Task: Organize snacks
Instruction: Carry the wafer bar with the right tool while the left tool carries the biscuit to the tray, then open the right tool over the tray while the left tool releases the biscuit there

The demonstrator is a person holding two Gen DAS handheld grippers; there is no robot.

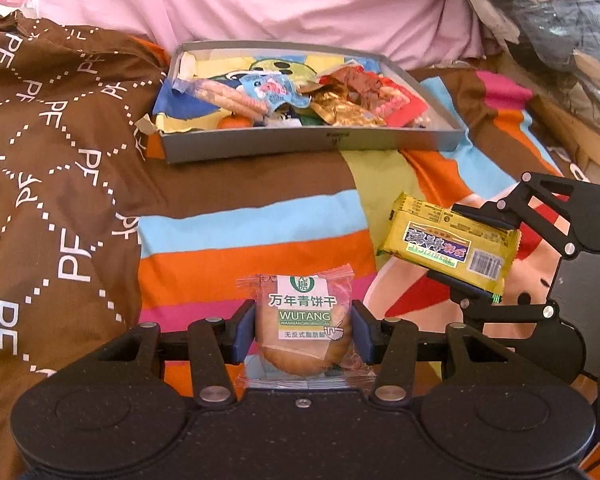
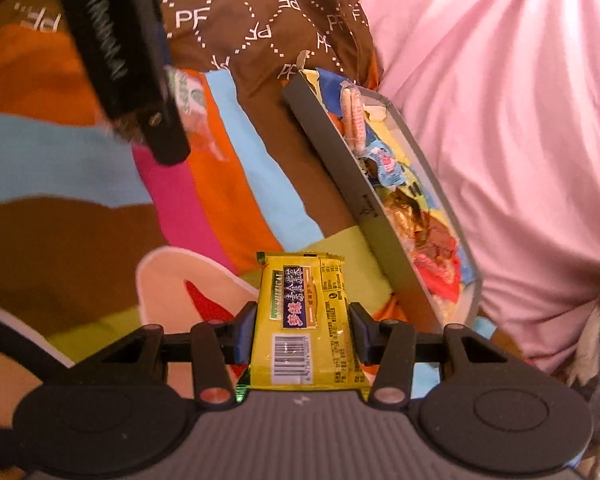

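left gripper (image 1: 304,334) is closed on a clear-wrapped biscuit packet (image 1: 304,328), blue pads pressing its two sides. right gripper (image 2: 302,334) is clamped the same way on a yellow snack bar (image 2: 302,320). both packets are held above the striped bedcover (image 1: 260,236), neither touching it as far as i can tell.

grey box (image 1: 312,144) sits further ahead of the left gripper, already crowded with wrapped snacks. from the right wrist view it lies ahead and to the right, its near wall running diagonally.

step in hand, my reading: carry both packets to the box and drop them in. to do it well, bring one gripper in at a time so the two do not collide over the box. clear the near wall before lowering. aim for the barer yellow patch at the back left rather than the heap on the right. release low so nothing slides out.

orientation: the bar's long axis runs along the right gripper's fingers, barcode end nearest the camera, far end pointing forward. the biscuit packet is nearly square, print upright, top seam pointing away towards the box.
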